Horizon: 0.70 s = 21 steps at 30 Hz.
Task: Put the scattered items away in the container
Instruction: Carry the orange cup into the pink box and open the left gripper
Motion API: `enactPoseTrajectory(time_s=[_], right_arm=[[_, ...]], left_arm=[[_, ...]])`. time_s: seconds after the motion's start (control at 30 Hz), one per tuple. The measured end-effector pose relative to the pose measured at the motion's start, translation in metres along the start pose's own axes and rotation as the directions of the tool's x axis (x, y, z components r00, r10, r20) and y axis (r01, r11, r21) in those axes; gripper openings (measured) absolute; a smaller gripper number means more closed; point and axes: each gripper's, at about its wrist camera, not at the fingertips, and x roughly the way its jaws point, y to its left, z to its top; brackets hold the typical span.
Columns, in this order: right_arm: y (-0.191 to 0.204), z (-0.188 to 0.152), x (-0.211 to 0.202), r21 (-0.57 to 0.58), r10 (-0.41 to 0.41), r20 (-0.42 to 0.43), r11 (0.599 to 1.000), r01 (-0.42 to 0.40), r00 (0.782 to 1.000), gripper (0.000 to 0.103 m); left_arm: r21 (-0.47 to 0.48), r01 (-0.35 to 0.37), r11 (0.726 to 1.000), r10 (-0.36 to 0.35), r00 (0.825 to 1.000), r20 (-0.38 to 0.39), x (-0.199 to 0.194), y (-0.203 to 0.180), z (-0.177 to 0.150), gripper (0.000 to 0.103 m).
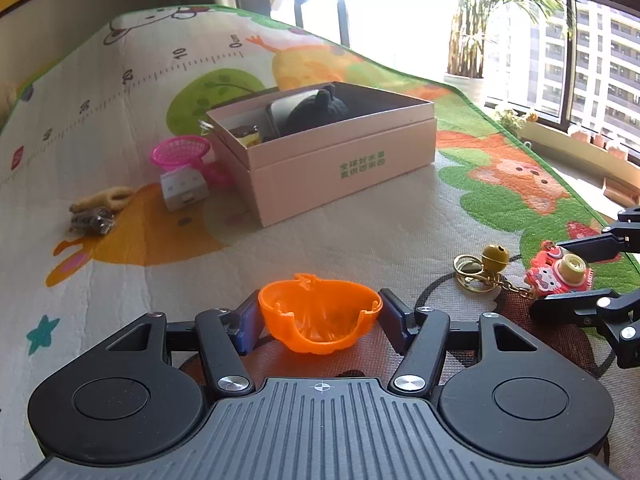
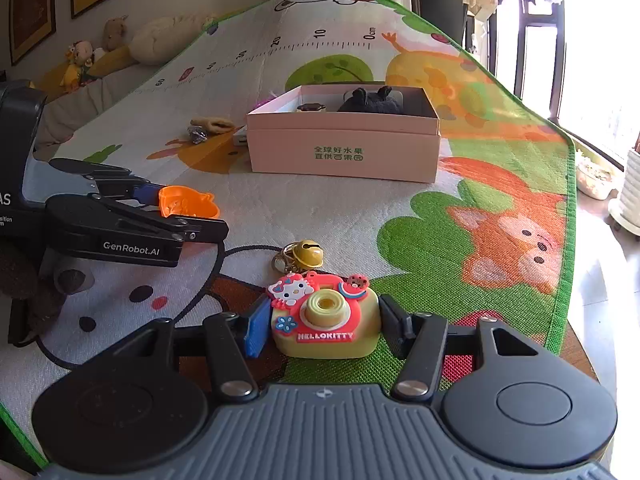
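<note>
An orange plastic half-shell (image 1: 320,320) sits between the blue pads of my left gripper (image 1: 320,322), which is shut on it just above the play mat; the right wrist view shows the same gripper (image 2: 184,214) and shell (image 2: 188,202) at the left. My right gripper (image 2: 324,328) is shut on a yellow and red toy camera (image 2: 324,320) resting on the mat, with a chain running to a gold bell (image 2: 308,254). From the left wrist view this gripper (image 1: 560,276) brackets the camera (image 1: 560,276) at the far right. The pink open box (image 1: 340,160) (image 2: 344,152) stands ahead on the mat.
The box holds a black plush (image 1: 316,114) and other small things. To its left lie a pink mini basket (image 1: 180,152), a small white block (image 1: 184,192), a tan item (image 1: 104,200) and a dark wrapper (image 1: 92,220). The mat's green edge (image 2: 568,240) runs along the right.
</note>
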Motion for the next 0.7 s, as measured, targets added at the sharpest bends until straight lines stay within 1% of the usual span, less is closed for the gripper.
enactPoseTrajectory(time_s=[0.07,0.13,0.3,0.37,0.5,0.6,0.7], right_arm=[[-0.002,-0.004,-0.002,0.007,0.004,0.016,1.000,-0.004,1.000,0.056],[-0.004,-0.005,-0.003,0.012,0.008,0.026,1.000,-0.008,1.000,0.056],[-0.007,-0.008,-0.006,0.026,0.017,0.032,1.000,-0.018,0.999,0.056],[-0.009,-0.008,-0.008,0.025,0.020,0.033,0.999,-0.021,0.999,0.056],[-0.006,-0.009,-0.008,0.004,0.011,0.032,1.000,-0.011,0.999,0.056],[-0.003,-0.010,-0.008,-0.016,0.001,0.031,1.000,-0.001,1.000,0.057],[-0.002,-0.009,-0.007,-0.026,-0.001,0.026,1.000,0.002,1.000,0.057]], left_arm=[[0.018,-0.012,1.000,0.012,1.000,-0.006,-0.001,-0.002,0.006,0.065],[0.043,-0.022,0.999,0.022,1.000,0.004,-0.003,-0.006,0.012,0.065],[0.071,-0.009,0.997,0.007,0.999,0.032,-0.013,-0.016,0.024,0.065],[0.083,-0.002,0.997,-0.002,0.999,0.048,-0.016,-0.017,0.034,0.065],[0.096,-0.019,0.995,0.008,0.994,0.108,-0.016,-0.013,0.068,0.065],[0.102,-0.055,0.993,0.035,0.982,0.186,-0.010,-0.008,0.102,0.065],[0.078,-0.068,0.995,0.047,0.969,0.242,0.004,-0.001,0.136,0.065]])
